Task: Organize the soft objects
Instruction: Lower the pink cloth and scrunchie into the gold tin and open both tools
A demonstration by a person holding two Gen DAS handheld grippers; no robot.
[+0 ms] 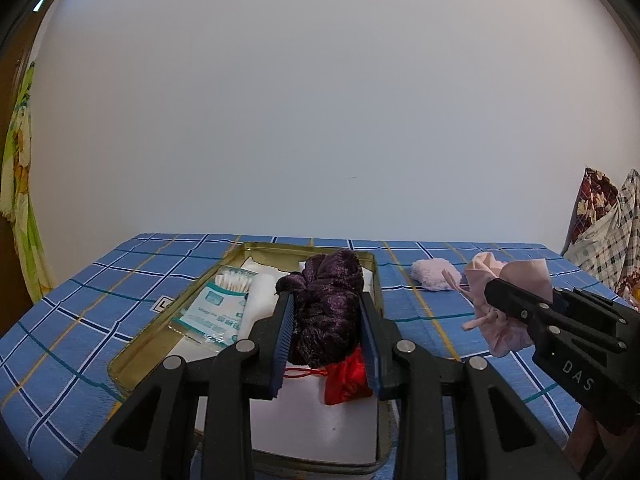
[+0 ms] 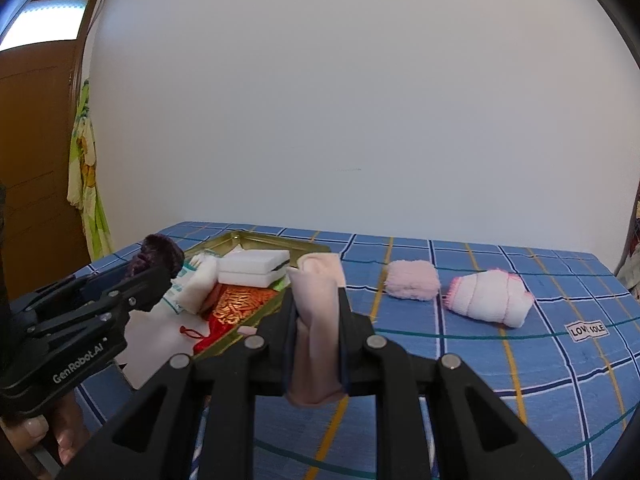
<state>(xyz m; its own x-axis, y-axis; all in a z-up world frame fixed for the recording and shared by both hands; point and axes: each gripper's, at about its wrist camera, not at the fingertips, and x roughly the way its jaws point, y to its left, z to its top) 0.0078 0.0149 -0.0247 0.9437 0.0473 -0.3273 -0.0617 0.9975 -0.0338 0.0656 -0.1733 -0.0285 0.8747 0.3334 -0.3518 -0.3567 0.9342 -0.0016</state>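
Observation:
My left gripper (image 1: pixel 325 298) is shut on a dark purple velvet pouch (image 1: pixel 328 308) and holds it above the gold metal tin (image 1: pixel 376 276). The tin holds a cotton swab packet (image 1: pixel 218 308), white foam pieces (image 2: pixel 256 266) and a red pouch (image 1: pixel 346 380). My right gripper (image 2: pixel 318 286) is shut on a pale pink cloth pouch (image 2: pixel 318 320), held just right of the tin above the table; it shows in the left wrist view (image 1: pixel 504 300). A fluffy pink puff (image 2: pixel 412 280) and a white rolled cloth with pink edging (image 2: pixel 490 300) lie on the blue checked tablecloth (image 2: pixel 520 360).
A white wall rises right behind the table. A wooden door (image 2: pixel 36 160) and a green-yellow hanging cloth (image 2: pixel 86 184) are at the left. Patterned fabrics (image 1: pixel 604 236) hang at the table's far right edge. A "LOVE SOLE" label (image 2: pixel 588 330) is on the tablecloth.

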